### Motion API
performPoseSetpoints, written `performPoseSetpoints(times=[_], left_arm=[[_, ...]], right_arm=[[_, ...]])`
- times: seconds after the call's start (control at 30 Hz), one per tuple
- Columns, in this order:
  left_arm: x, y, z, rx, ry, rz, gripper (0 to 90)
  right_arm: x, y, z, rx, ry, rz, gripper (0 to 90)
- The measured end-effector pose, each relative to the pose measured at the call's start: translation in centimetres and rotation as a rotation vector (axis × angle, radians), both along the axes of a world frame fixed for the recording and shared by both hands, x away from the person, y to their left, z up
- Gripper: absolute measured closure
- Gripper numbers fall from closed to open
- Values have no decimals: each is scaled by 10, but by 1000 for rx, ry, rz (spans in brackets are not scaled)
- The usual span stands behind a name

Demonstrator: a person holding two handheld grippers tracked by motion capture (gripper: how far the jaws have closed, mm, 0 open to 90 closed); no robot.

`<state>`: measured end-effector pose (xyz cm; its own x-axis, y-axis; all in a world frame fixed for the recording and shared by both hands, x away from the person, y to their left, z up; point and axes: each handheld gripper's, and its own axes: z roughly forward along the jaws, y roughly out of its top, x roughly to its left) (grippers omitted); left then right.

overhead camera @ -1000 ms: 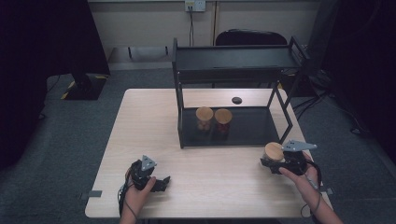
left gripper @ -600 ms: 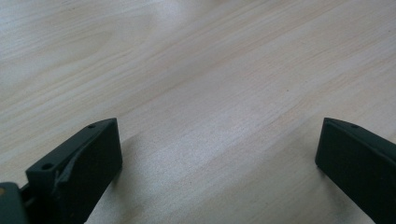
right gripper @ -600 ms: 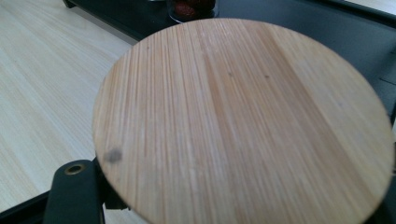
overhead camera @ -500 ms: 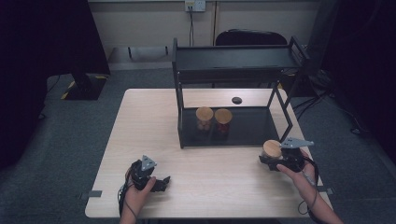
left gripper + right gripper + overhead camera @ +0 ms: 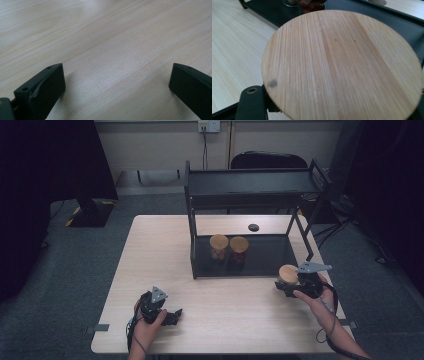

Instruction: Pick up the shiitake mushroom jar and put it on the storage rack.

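I have the right gripper [image 5: 289,287] closed on a jar with a round wooden lid [image 5: 288,272], its jaws clamped around the jar's body just below that lid. Taking the black shelf rack [image 5: 250,187] as my landmark, the held jar sits just off the rack's front right corner, near its lower tray, above the tabletop [image 5: 225,305]. Two more wooden-lidded jars [image 5: 228,248] stand side by side on that lower tray, left of its middle. The left gripper [image 5: 172,316] rests on the tabletop well in front of the rack's left post, jaws spread wide with nothing between them.

The right gripper view puts the lid [image 5: 342,65] close up from above (grain lines and a small dark spot near its left edge), detail the high view cannot give, and the rack's tray edge lies beyond it. The left gripper view shows bare wood between the two black jaws. A small dark disc [image 5: 253,227] behind the rack is clear from the high view.
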<state>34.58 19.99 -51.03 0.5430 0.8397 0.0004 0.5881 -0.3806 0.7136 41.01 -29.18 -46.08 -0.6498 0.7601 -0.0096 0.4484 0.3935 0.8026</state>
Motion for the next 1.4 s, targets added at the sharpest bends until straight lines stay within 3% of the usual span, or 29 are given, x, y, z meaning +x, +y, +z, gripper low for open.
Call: performPoseSetpoints(times=[1.4], left_arm=[[0, 0, 0, 0, 0, 0, 1]], right_arm=[[35, 19, 7, -24, -1, 5, 257]])
